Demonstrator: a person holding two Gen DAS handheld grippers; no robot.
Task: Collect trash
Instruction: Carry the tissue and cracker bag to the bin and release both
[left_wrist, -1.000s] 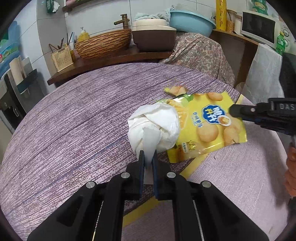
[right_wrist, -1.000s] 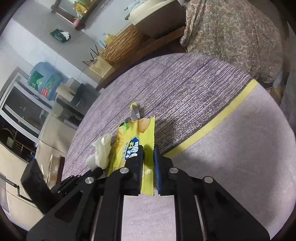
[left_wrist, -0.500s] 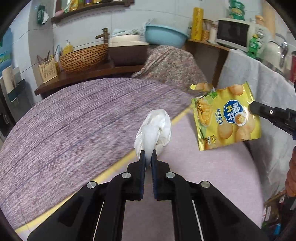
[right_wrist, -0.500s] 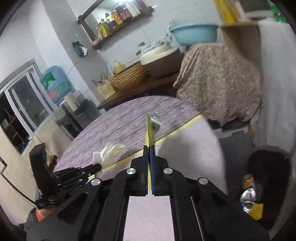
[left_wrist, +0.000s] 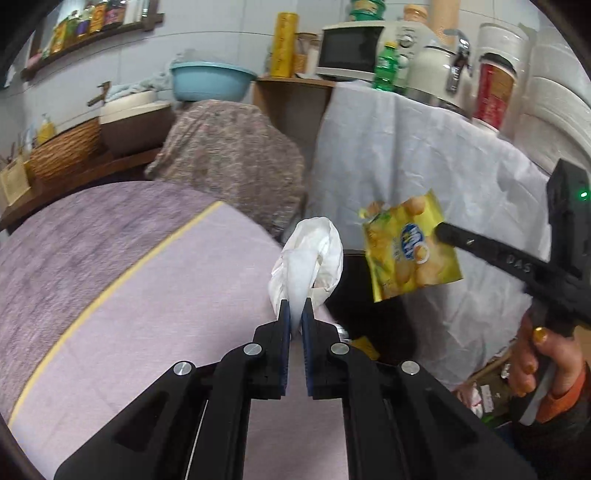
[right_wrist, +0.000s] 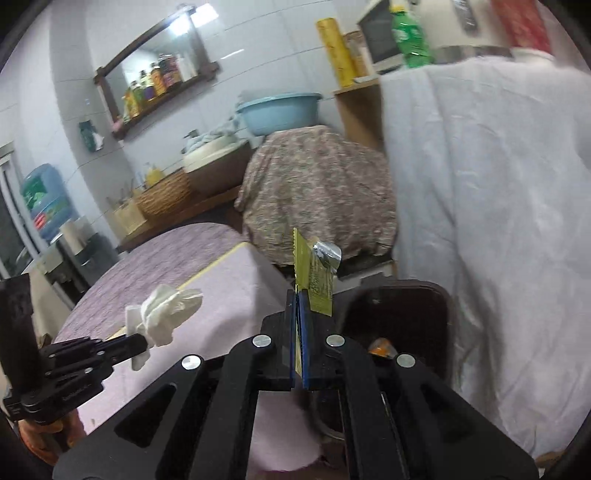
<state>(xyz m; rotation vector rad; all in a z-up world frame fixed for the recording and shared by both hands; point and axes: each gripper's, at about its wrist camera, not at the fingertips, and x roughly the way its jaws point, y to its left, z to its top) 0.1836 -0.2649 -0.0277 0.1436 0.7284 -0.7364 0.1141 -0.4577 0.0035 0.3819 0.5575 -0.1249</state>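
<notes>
My left gripper (left_wrist: 294, 308) is shut on a crumpled white tissue (left_wrist: 308, 258), held in the air past the round table's edge. Its black frame and the tissue (right_wrist: 166, 314) also show at lower left in the right wrist view. My right gripper (right_wrist: 298, 295) is shut on the edge of a yellow chip bag (right_wrist: 314, 273), seen edge-on with a foil flap at its top. In the left wrist view that chip bag (left_wrist: 406, 247) hangs at the right, above a dark bin (right_wrist: 399, 317) that stands on the floor beside the table. The bin (left_wrist: 354, 291) holds some scraps.
The table (left_wrist: 129, 295) wears a lilac cloth with a yellow stripe. A white sheet (left_wrist: 424, 166) drapes a counter bearing a microwave, bottle and kettle. A floral-covered mound (left_wrist: 236, 158) sits behind the table. A hand (left_wrist: 535, 354) holds the right gripper's handle.
Both grippers lifted their trash off the table and swung right, past the table's edge toward the dark bin. The chip bag and tissue now hang in the air.
</notes>
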